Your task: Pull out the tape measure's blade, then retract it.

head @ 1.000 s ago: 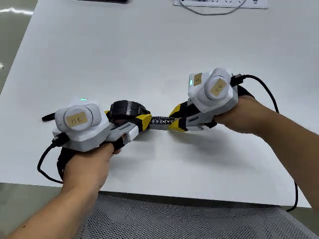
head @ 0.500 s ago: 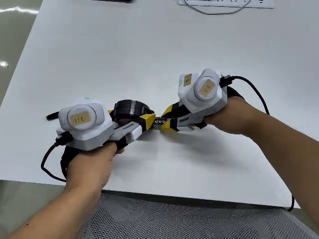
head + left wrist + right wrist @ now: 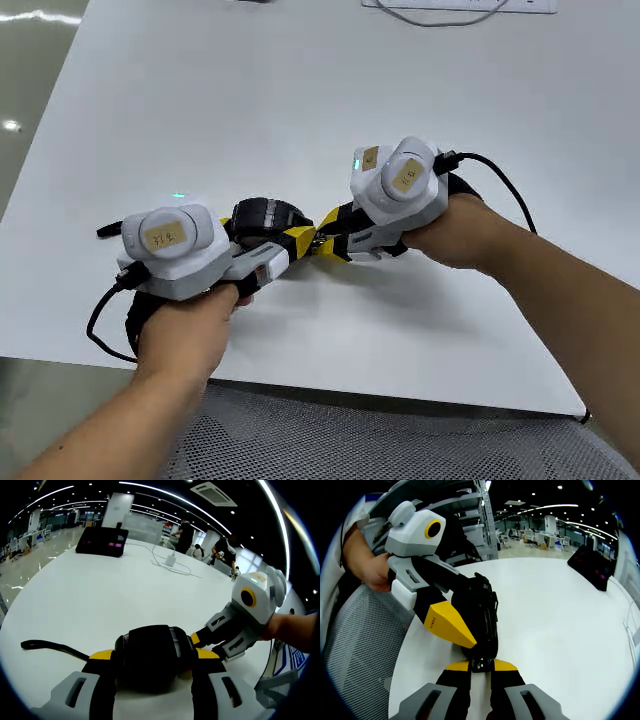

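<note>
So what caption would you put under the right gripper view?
Right gripper pinching the blade tip, tape measure clamped in the left gripper beyond.

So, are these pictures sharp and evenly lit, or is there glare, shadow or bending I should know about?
Head view: sharp, even light; soft shadows on the white table, glare on the floor at top left. Left gripper view: fisheye curves the ceiling lights and table edge; tape measure dark, little detail. Right gripper view: same bending; blade tip sharp.
</note>
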Available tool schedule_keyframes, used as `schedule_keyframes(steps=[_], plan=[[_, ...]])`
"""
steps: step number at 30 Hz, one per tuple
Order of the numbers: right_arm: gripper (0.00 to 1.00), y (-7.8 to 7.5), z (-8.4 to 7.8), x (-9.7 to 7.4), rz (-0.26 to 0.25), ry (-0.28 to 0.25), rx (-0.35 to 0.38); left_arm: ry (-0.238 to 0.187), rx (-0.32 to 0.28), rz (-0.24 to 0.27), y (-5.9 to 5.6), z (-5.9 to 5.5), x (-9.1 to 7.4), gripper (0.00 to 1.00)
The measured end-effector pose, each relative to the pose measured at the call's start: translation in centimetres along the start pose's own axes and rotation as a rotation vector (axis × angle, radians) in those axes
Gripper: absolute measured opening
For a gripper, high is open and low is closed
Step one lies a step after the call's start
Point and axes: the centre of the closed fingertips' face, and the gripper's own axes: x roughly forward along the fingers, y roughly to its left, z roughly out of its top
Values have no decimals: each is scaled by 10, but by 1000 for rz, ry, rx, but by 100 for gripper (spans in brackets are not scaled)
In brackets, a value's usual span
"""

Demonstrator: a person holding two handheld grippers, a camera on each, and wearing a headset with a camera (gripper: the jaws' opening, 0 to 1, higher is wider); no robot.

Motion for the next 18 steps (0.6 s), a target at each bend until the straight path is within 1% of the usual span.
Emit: schedule_keyframes(steps=[12,15,18], plan=[[13,1,0,0,-12,-17,20,-8,2,0,-1,0,0,57],[16,1,-4,-2,-27,-4,14,-10,8,-1,-1,0,0,58],[20,5,-2,-8,-22,-15,34,-10,9,-5,-1,0,1,59]])
